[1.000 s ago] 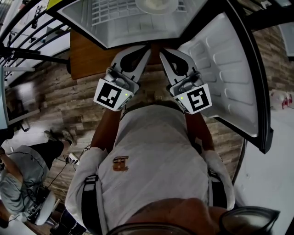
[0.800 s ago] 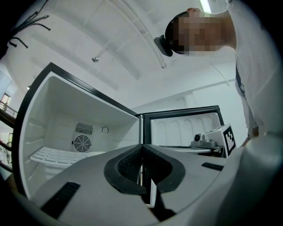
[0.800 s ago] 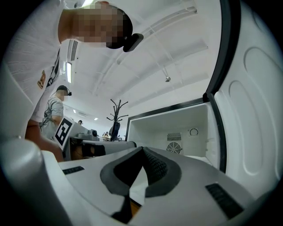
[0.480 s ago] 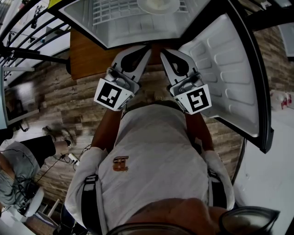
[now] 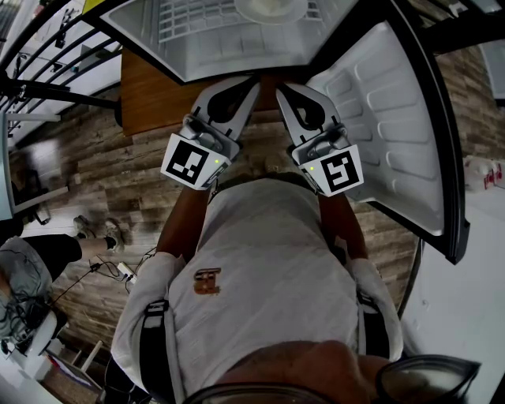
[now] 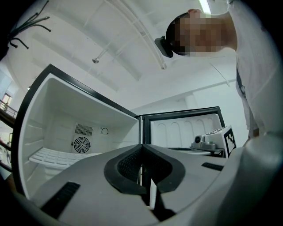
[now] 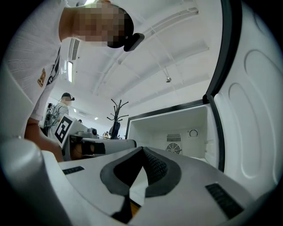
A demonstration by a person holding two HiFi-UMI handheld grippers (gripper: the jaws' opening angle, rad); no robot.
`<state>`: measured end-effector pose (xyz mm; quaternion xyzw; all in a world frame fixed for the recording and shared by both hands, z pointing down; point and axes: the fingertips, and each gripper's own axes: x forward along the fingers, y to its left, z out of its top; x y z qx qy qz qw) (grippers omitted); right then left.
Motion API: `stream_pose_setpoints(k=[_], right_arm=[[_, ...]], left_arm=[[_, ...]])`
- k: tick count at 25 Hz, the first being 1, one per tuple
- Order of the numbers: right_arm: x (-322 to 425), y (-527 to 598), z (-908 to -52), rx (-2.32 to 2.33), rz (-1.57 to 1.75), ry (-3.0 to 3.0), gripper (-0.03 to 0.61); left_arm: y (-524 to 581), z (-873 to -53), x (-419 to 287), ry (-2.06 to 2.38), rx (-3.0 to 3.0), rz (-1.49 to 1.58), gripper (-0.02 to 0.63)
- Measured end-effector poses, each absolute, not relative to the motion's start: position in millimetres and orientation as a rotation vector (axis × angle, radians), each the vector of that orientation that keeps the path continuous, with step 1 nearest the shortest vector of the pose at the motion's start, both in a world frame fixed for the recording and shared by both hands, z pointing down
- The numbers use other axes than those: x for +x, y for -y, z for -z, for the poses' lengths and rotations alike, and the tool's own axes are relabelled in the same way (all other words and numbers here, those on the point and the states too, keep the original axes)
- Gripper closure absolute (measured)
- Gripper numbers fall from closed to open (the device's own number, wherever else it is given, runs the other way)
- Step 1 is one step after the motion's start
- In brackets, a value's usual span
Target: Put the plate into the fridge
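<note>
A white plate lies on the wire shelf inside the open fridge, at the top of the head view. Both grippers are held close to the person's chest, below the fridge's front edge and pointing up at it. The left gripper is shut, its tips meeting with nothing between them. Beside it, the right gripper is also shut and empty. Neither gripper view shows the plate; each looks into the white fridge interior.
The fridge door stands wide open to the right. A brown wooden surface lies under the fridge, over wood-plank floor. Another person sits at the lower left. A railing runs along the upper left.
Both grippers have stayed where they were, shut. The other person at the lower left has shifted, with the feet drawn in.
</note>
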<state>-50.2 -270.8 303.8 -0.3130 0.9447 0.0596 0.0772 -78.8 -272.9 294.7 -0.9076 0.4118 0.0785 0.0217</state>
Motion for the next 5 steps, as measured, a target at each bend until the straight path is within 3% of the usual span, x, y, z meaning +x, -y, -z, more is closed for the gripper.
stream_pose_setpoints(k=[5], right_arm=[[-44.4, 270.8, -302.3, -0.951, -0.17, -2.821, 0.546]], left_arm=[[271.4, -294.9, -72.4, -1.275, -2.809, -0.248, 0.595]])
